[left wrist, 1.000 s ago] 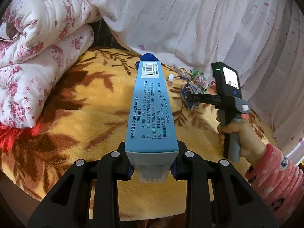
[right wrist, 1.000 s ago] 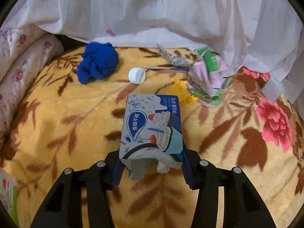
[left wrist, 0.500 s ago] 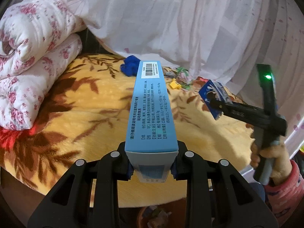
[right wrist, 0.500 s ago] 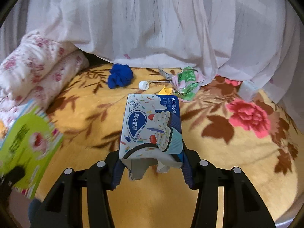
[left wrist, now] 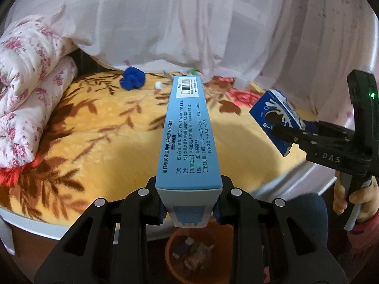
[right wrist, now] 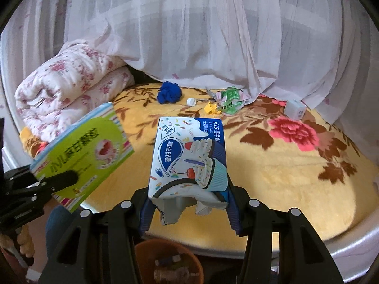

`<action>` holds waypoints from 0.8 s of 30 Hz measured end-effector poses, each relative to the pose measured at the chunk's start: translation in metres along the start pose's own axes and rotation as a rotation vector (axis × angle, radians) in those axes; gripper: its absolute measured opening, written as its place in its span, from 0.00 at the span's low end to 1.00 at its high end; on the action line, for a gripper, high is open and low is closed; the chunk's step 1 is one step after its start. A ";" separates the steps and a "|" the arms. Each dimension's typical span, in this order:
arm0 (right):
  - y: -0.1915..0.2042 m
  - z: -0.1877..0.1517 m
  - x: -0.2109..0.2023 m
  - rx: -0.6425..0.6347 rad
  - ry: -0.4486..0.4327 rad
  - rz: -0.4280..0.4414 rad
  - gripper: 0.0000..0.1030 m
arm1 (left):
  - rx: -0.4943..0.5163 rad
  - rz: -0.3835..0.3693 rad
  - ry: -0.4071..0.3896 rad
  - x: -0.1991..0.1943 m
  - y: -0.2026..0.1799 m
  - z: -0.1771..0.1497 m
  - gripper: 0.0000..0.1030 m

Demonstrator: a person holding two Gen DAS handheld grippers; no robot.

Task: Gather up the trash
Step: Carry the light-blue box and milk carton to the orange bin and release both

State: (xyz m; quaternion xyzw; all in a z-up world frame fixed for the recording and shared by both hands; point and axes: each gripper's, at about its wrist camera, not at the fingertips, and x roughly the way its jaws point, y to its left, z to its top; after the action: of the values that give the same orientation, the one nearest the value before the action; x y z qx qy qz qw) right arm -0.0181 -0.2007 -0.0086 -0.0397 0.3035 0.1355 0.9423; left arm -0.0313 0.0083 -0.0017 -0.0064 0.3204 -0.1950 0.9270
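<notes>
My left gripper (left wrist: 189, 209) is clamped on a long light-blue box (left wrist: 188, 132), barcode end pointing away, pads pressing both long sides near the end. From the right wrist view that same box shows its green printed face (right wrist: 83, 151) at the left edge, tilted. My right gripper (right wrist: 188, 207) is clamped on a blue-and-white cookie box (right wrist: 188, 156) with a torn open flap at the near end; in the left wrist view it sits at the right, held out over the bed's edge (left wrist: 276, 122), with a hand (left wrist: 353, 196) on the grip and a pink sleeve below. Both boxes are off the bed, in the air. An orange bin (right wrist: 169, 262) sits on the floor below the grippers, some scraps already inside; contents too blurry to name. Bed has a yellow floral blanket (right wrist: 272, 165). Still lying on it at the far side: a blue crumpled cloth (right wrist: 169, 92), a white bottle cap (right wrist: 191, 101), a yellow scrap (right wrist: 210, 107), a green-and-pink wrapper (right wrist: 231, 98), a small white box (right wrist: 295, 109) near the curtain. Rolled pink floral quilt (right wrist: 68, 87) at the left. White sheer curtain (right wrist: 201, 28) hangs behind.
</notes>
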 end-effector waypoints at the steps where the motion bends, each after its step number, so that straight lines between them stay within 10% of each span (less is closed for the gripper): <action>1: 0.001 -0.003 -0.003 -0.001 0.003 0.005 0.49 | 0.016 -0.001 0.009 -0.002 -0.004 -0.004 0.27; 12: 0.011 -0.048 -0.020 -0.022 0.071 0.033 0.49 | 0.108 -0.031 0.157 0.001 -0.028 -0.043 0.27; 24: 0.023 -0.116 0.009 -0.041 0.328 0.103 0.49 | 0.180 -0.123 0.522 0.035 -0.031 -0.101 0.27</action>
State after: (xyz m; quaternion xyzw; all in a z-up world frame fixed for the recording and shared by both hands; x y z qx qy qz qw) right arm -0.0824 -0.1948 -0.1082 -0.0652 0.4520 0.1814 0.8709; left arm -0.0779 -0.0212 -0.0985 0.1068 0.5286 -0.2734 0.7965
